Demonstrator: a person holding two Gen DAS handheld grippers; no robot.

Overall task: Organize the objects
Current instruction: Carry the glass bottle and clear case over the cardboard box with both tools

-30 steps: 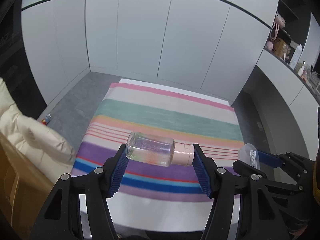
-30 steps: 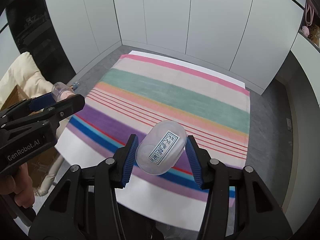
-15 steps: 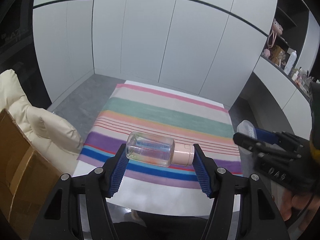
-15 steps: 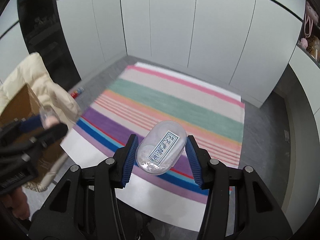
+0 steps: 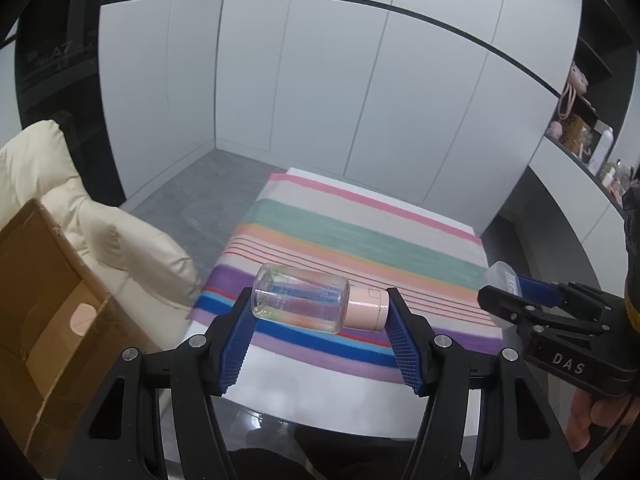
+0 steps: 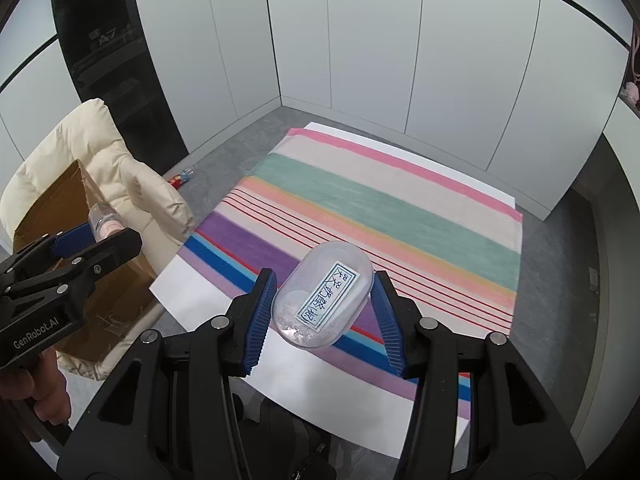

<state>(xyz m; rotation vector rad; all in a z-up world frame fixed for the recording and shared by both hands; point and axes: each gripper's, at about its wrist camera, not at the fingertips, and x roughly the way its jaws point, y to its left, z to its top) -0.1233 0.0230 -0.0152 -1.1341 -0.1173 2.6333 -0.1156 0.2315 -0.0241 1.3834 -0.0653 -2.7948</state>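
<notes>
Left wrist: your left gripper clamps a clear bottle, pink cap right. Your right gripper pinches a labelled translucent oval case.

Left tool: black angular frame, blue ribbed pads, silver screws, white "GenRobot.AI" lettering. Right tool: same build, "DAS" marking. Bare skin on hands.

clear pink-capped bottle sideways; labelled oval container tilted.
</notes>
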